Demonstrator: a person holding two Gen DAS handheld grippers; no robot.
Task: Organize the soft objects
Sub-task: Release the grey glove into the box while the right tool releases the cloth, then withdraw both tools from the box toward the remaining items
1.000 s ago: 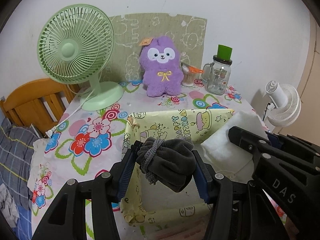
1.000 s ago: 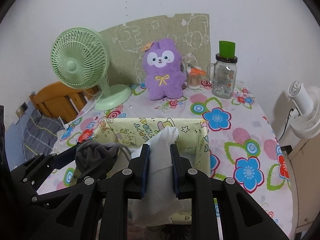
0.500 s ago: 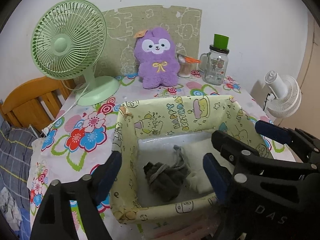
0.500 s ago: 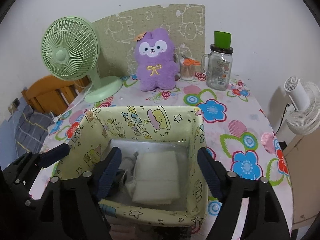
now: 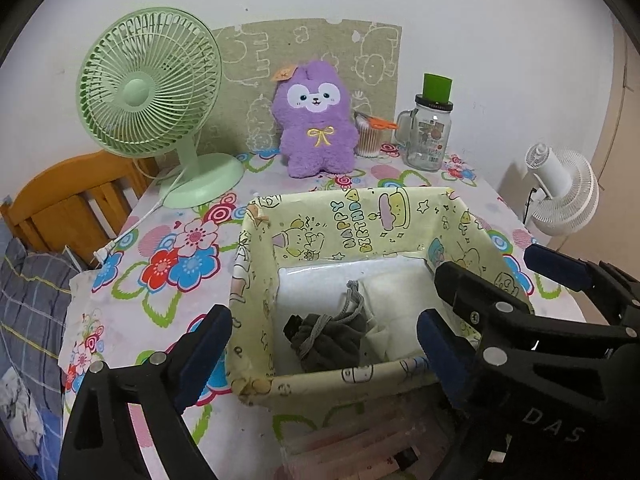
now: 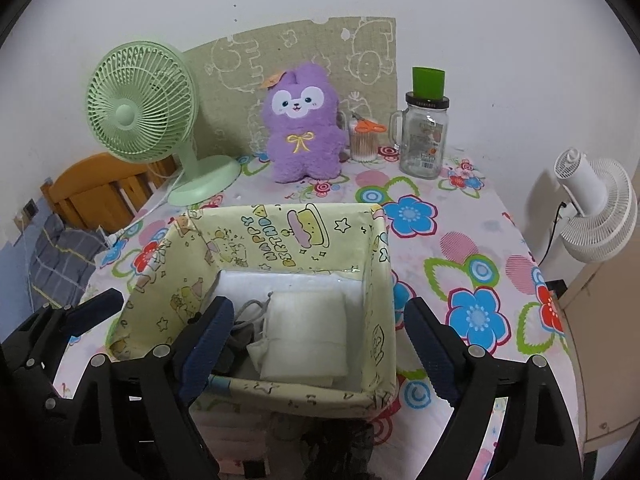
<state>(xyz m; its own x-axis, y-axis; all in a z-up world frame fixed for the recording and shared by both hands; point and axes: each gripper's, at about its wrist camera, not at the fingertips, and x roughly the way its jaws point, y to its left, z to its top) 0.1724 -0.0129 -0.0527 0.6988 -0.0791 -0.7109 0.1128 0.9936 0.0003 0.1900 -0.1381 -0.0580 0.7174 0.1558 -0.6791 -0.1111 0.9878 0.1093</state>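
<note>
A yellow cartoon-print box (image 5: 352, 224) (image 6: 280, 236) stands open on the floral table. Inside it lie a dark grey drawstring pouch (image 5: 328, 340) (image 6: 240, 336) on the left and a folded white cloth (image 5: 400, 304) (image 6: 304, 332) on the right. My left gripper (image 5: 320, 344) is open and empty, its jaws wide apart above the box's near rim. My right gripper (image 6: 316, 344) is open and empty too, just right of the left one, also over the near rim. A purple plush toy (image 5: 316, 128) (image 6: 304, 128) sits upright at the back of the table.
A green desk fan (image 5: 148, 84) stands back left with its cord trailing off the table edge. A glass jar with green lid (image 5: 430, 128) and a cup of cotton swabs (image 5: 368, 136) stand back right. A wooden chair (image 5: 68, 204) is left, a white fan (image 6: 596, 208) right.
Both grippers have opened and let go: the grey pouch and the white cloth dropped into the box. Both grippers have since drawn back and up a little.
</note>
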